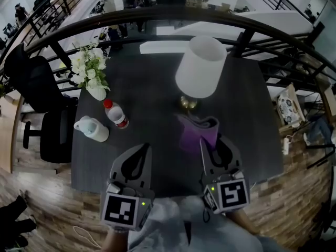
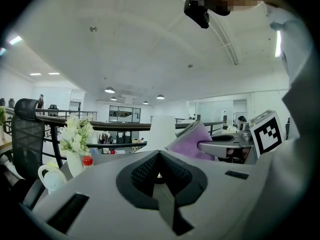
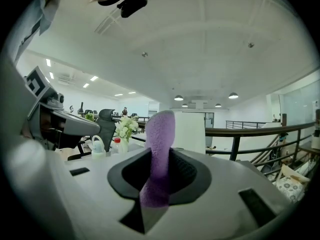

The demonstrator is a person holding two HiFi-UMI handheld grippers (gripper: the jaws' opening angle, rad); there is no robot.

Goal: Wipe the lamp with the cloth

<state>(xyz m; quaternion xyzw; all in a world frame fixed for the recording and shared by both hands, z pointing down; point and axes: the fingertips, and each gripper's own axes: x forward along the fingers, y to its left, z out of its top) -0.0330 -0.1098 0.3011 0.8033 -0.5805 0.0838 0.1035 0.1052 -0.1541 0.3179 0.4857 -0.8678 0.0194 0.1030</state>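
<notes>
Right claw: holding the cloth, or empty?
Holding it. The right gripper view shows the purple cloth pinched between the jaws of the right claw; in the head view it sticks out ahead, toward the lamp.

The cloth (image 1: 198, 132) is showing a soft purple against the dark charcoal table (image 1: 142, 83), while the lamp (image 1: 201, 66) is wearing a plain white shade over a brassy gold base. The left gripper (image 1: 144, 151) and the right gripper (image 1: 211, 143) are both showing pale grey shells with black pads, and each marker cube (image 1: 124, 210) is carrying a black-and-white pattern of squares. The flowers (image 1: 88, 66) are showing white over green leaves in a white vase (image 1: 97, 92), the bottle (image 1: 115, 114) is wearing a red cap, the jug (image 1: 92, 128) is showing white, the chair (image 1: 37, 85) black and the floor (image 1: 47, 193) brown wood grain.
</notes>
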